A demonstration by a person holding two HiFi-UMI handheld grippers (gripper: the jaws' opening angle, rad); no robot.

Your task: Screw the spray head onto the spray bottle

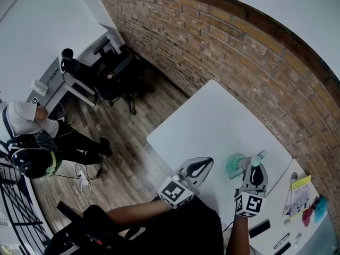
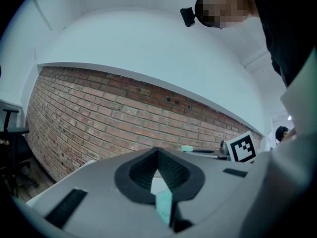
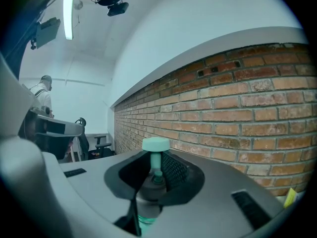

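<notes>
In the head view my right gripper [image 1: 254,165] hangs over the white table [image 1: 212,121], shut on the spray bottle. Its translucent green body [image 1: 233,165] shows left of the jaws and the mint-green pump top [image 1: 261,155] to their right. In the right gripper view the jaws [image 3: 151,182] clamp the grey collar [image 3: 148,188] of the spray head. The mint top [image 3: 155,144] stands above the collar, with green bottle below. My left gripper [image 1: 206,163] is a little to the left, apart from the bottle, shut [image 2: 158,175]. I see nothing held in it.
A brick wall [image 1: 223,47] runs along the table's far side. At the table's right end lie a yellow-topped card [image 1: 300,185], pink and blue items [image 1: 313,211] and a black object [image 1: 258,228]. Left of the table are wooden floor, office chairs [image 1: 114,70] and a seated person [image 1: 32,126].
</notes>
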